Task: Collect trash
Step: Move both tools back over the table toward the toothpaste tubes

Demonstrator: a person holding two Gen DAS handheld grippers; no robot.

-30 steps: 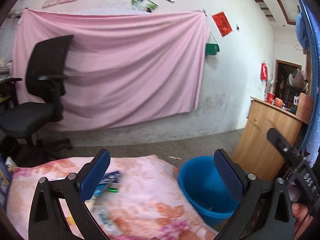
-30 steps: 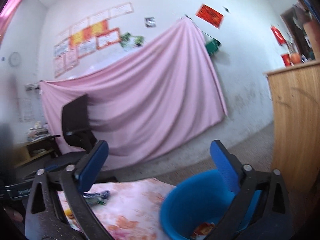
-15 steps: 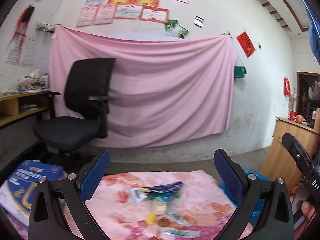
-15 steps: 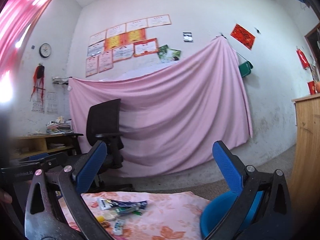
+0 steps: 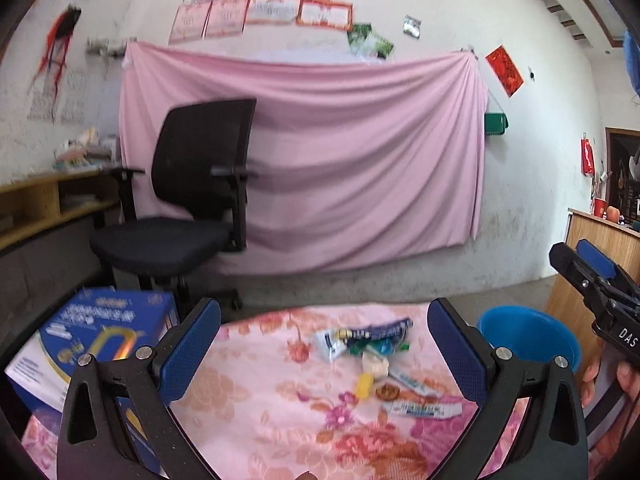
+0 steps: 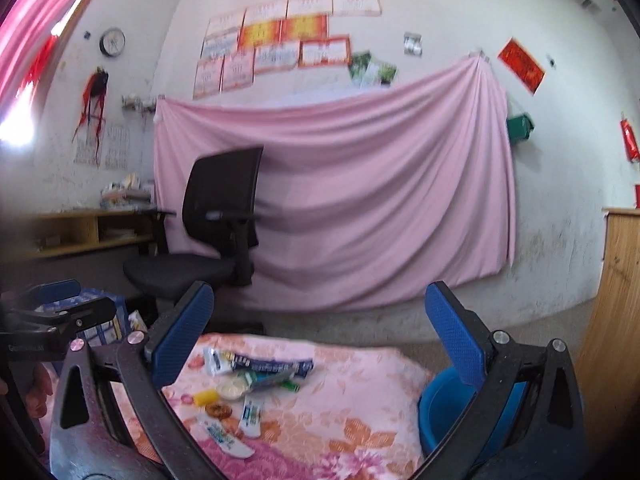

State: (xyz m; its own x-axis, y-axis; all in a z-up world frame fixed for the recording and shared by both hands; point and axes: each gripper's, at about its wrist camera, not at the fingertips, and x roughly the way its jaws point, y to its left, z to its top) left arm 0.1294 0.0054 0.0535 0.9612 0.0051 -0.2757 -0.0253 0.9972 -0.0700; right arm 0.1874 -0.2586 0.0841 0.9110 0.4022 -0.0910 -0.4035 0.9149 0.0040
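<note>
While you are holding both grippers level over the floral-covered surface, this is how the items are lying.

Left gripper: you are keeping its blue-padded jaws spread wide, nothing between them, facing the litter from the near edge. Its side is also showing at the left of the right wrist view, with fingers wrapped on the handle below.

Right gripper: its jaws are likewise standing well apart and gripping nothing; it is appearing edge-on at the right of the left wrist view.

Floral pink cloth: it is covering the surface and carrying all the litter.

Trash pile: it is sitting mid-cloth, toward the far side. A dark blue wrapper is lying across the back, touching a white sachet at its left end. Green scraps are lying just in front. A yellow piece and a round brown item are resting near each other, with a white-and-blue packet beside them and another long packet nearest you.

Blue bucket: it is standing beside the cloth's right edge, apart from the pile.

Blue printed carton: it is sitting at the cloth's left.

Black office chair: it is standing behind, before a pink hanging sheet.
</note>
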